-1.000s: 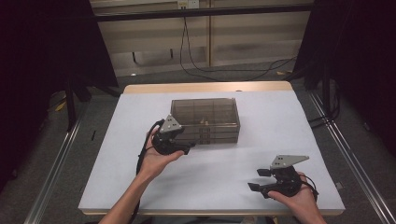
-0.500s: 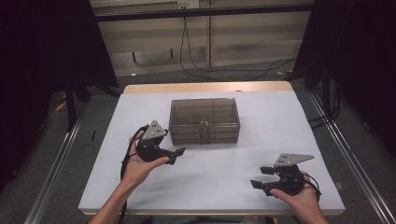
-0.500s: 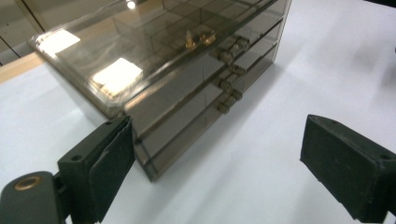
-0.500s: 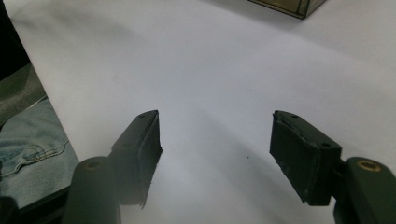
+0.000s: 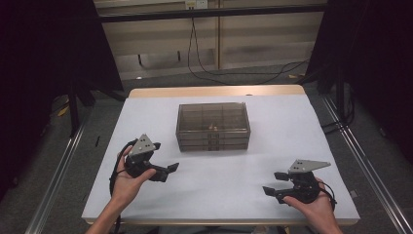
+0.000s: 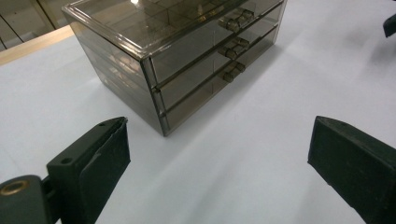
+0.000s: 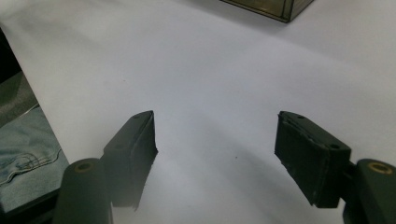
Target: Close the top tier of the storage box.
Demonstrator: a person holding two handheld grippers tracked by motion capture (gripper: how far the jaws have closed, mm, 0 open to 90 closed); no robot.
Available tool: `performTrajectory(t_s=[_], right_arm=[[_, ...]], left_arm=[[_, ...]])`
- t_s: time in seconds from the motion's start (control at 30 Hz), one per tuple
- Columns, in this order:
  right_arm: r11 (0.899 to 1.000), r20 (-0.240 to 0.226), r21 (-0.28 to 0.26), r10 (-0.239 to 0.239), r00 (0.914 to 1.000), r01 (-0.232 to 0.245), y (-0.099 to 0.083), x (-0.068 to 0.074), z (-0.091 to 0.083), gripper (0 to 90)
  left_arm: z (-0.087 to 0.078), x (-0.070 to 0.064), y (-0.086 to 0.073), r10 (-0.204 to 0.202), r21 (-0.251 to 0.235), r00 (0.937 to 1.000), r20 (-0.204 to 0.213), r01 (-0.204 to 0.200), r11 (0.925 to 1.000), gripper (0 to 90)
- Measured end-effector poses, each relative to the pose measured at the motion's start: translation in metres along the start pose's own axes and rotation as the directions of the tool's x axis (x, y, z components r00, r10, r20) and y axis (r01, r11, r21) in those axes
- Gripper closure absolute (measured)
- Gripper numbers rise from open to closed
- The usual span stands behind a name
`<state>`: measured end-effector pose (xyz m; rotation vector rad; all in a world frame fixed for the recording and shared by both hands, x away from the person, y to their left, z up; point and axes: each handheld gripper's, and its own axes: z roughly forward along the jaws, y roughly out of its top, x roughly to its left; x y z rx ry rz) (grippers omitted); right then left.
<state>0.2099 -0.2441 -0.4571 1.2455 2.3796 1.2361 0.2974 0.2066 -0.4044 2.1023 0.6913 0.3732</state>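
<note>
Three stacked drawers make up the smoky clear drawer box, which stands at the middle of the white bench, toward its far side, all drawers shut. Your left hand-held gripper sits near the box's front left corner, apart from it, jaws spread wide and empty, aimed rightward along the bench; your left hand cups it from below with the forearm coming in at the near edge. Your right hand-held gripper rests well apart at the near right, jaws also wide and empty, pointing left, your right hand wrapped under it.
</note>
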Motion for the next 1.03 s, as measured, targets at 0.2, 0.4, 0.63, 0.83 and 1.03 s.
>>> performTrajectory(t_s=[0.2,0.4,0.63,0.83,1.03], right_arm=[[1.000,0.006,-0.006,0.010,0.9999,-0.010,0.000,-0.001,-0.001,28.5],[1.000,0.028,-0.015,0.014,0.9995,-0.014,0.000,-0.003,-0.002,27.6],[1.000,0.042,-0.007,0.014,0.9990,-0.014,0.000,-0.003,-0.001,26.6],[1.000,0.059,-0.016,0.028,0.9979,-0.027,-0.003,-0.003,-0.006,25.0],[0.998,0.084,-0.042,0.046,0.9954,-0.042,-0.006,-0.006,-0.010,24.1]], left_arm=[[-0.012,-0.001,-0.011,-0.007,-0.001,0.9999,-0.012,0.007,1.0000,5.4],[-0.024,-0.001,-0.026,-0.018,0.000,0.9995,-0.025,0.018,0.9998,5.5],[-0.033,-0.007,-0.047,-0.066,-0.006,0.9961,-0.057,0.066,0.9978,4.3],[-0.039,-0.014,-0.063,-0.078,0.001,0.9950,-0.061,0.079,0.9969,4.4],[-0.046,-0.018,-0.073,-0.074,-0.012,0.9961,-0.048,0.073,0.9972,4.4]])
